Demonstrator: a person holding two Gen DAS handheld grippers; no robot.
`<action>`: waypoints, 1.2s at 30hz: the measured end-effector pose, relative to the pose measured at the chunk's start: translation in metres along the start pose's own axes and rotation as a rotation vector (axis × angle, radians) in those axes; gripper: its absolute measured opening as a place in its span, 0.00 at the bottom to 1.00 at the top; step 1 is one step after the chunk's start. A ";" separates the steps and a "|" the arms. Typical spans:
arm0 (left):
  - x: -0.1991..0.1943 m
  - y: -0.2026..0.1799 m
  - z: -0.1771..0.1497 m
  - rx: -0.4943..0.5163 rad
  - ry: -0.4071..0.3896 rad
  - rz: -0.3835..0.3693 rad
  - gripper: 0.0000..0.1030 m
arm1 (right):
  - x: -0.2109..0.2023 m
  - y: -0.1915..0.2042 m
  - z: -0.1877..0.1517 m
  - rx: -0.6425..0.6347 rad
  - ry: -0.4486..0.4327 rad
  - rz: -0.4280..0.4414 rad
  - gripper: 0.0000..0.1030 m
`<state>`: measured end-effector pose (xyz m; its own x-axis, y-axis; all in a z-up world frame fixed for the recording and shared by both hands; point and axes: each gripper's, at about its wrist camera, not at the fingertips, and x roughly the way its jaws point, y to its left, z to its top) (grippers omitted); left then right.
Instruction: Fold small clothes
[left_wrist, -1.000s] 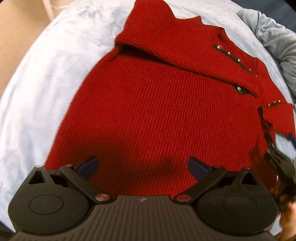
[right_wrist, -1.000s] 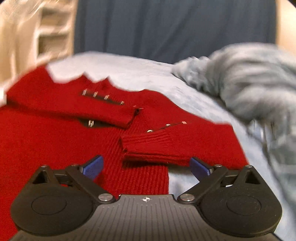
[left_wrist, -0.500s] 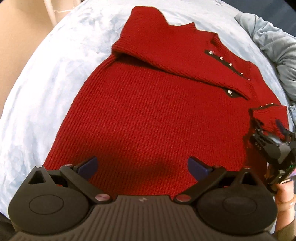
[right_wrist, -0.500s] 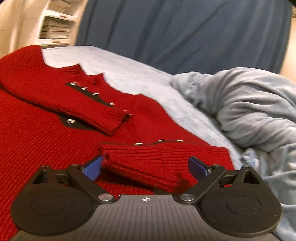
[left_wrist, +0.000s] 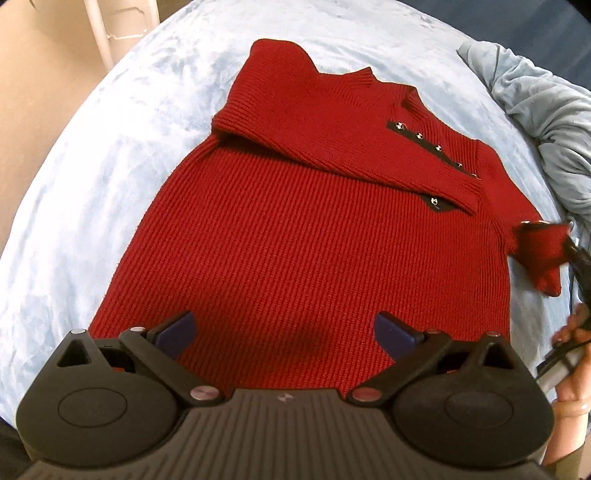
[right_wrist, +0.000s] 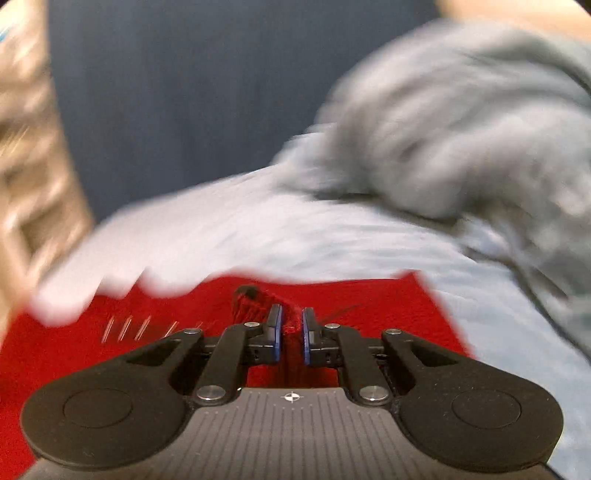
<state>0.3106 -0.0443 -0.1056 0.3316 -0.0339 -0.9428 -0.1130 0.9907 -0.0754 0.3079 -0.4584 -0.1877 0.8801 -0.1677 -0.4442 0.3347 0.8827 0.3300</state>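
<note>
1. Red sweater (left_wrist: 314, 236) lies flat on the pale blue blanket (left_wrist: 110, 166), hem toward the left wrist camera, collar at the far end.
2. One sleeve (left_wrist: 332, 133) is folded across the chest; its cuff ends near the sweater's right edge. A dark strip with small metal snaps (left_wrist: 428, 142) runs along it.
3. Other sleeve (left_wrist: 539, 254) sticks out past the sweater's right edge, cuff end lifted off the blanket.
4. Left gripper (left_wrist: 284, 330): blue pads spread wide, nothing between them. It hangs above the hem area pointing steeply down; can't tell if it touches the knit.
5. Right gripper (right_wrist: 291, 332): pads pressed nearly together with a pinch of red knit between them, so it's clamped on the sleeve. In the left wrist view it shows only as a dark shape at the right edge, right at the lifted cuff.
6. A hand (left_wrist: 572, 332) shows at the right edge of the left wrist view, below the raised cuff, wrapped around the gripper handle.
7. Right wrist view is heavily motion-blurred. Red knit fills the low part of the frame; snaps show as streaks (right_wrist: 140, 328) left of the pads.
8. Crumpled grey cloth (left_wrist: 546, 122) is piled on the blanket to the right of the sweater, near the shoulder, not touching as far as I can see.
9. Dark blue wall (right_wrist: 184, 92) behind the bed; beige furniture at the left, too blurred to detail.
</note>
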 end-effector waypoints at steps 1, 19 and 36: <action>0.000 -0.001 0.000 0.001 0.001 -0.001 0.99 | -0.001 -0.018 0.005 0.080 -0.018 -0.040 0.10; -0.007 0.054 0.014 -0.117 -0.014 -0.040 0.99 | -0.048 -0.149 0.000 0.566 -0.074 -0.468 0.09; -0.031 0.242 -0.003 -0.419 -0.082 -0.119 0.99 | 0.011 0.288 0.082 0.053 -0.030 0.103 0.08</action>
<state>0.2697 0.1960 -0.0954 0.4368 -0.1177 -0.8918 -0.4339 0.8409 -0.3234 0.4416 -0.2420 -0.0292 0.9202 -0.0912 -0.3808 0.2586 0.8718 0.4161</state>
